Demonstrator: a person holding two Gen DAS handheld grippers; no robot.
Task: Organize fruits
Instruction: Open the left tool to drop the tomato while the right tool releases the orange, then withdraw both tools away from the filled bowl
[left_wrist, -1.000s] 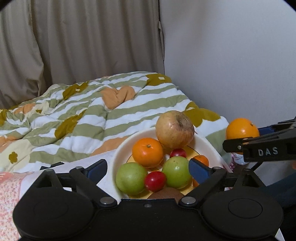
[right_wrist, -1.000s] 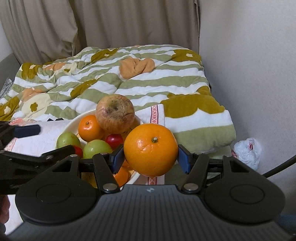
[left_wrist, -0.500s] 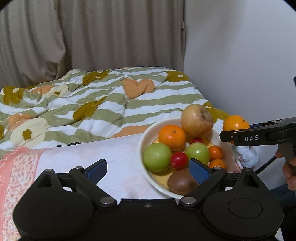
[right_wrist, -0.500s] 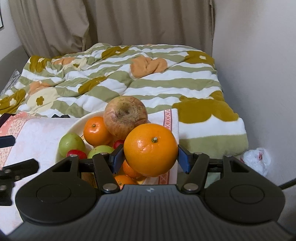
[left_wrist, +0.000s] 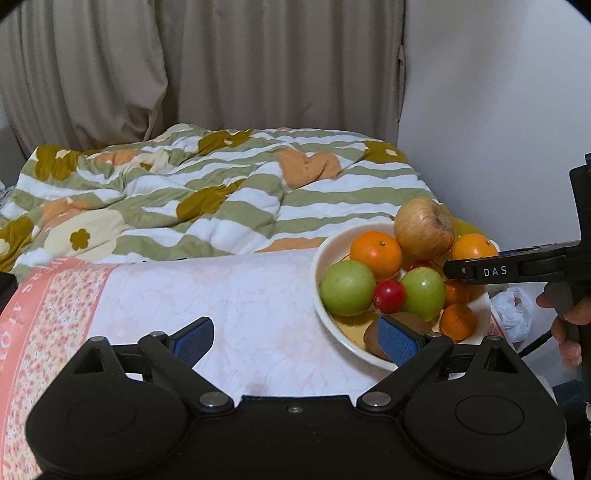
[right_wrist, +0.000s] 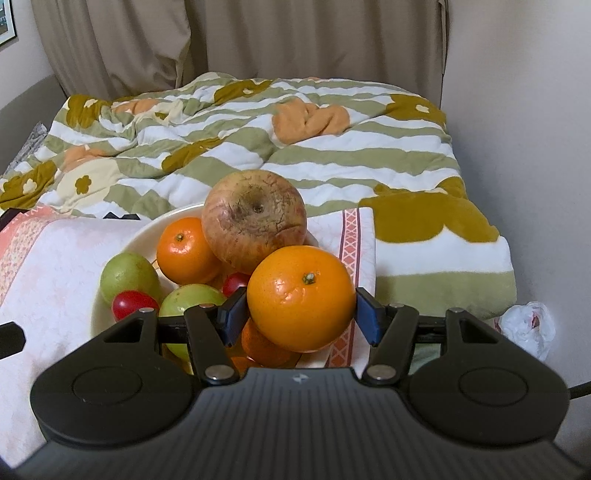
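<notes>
Orange (right_wrist: 301, 297), bright and dimpled with a green stem nub, sits pinched in right gripper (right_wrist: 301, 314); left gripper (left_wrist: 295, 338) spread, holding nothing

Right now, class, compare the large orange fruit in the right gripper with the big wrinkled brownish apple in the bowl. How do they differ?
The large orange fruit is bright orange and smooth; the big wrinkled brownish apple is dull reddish-brown and creased.

The orange is clamped between the right gripper's blue pads, off the pile; the apple rests atop other fruit in the cream bowl.

The orange shows a green stem button; the apple a dark dimple.

Both are round and similar in size.
</notes>
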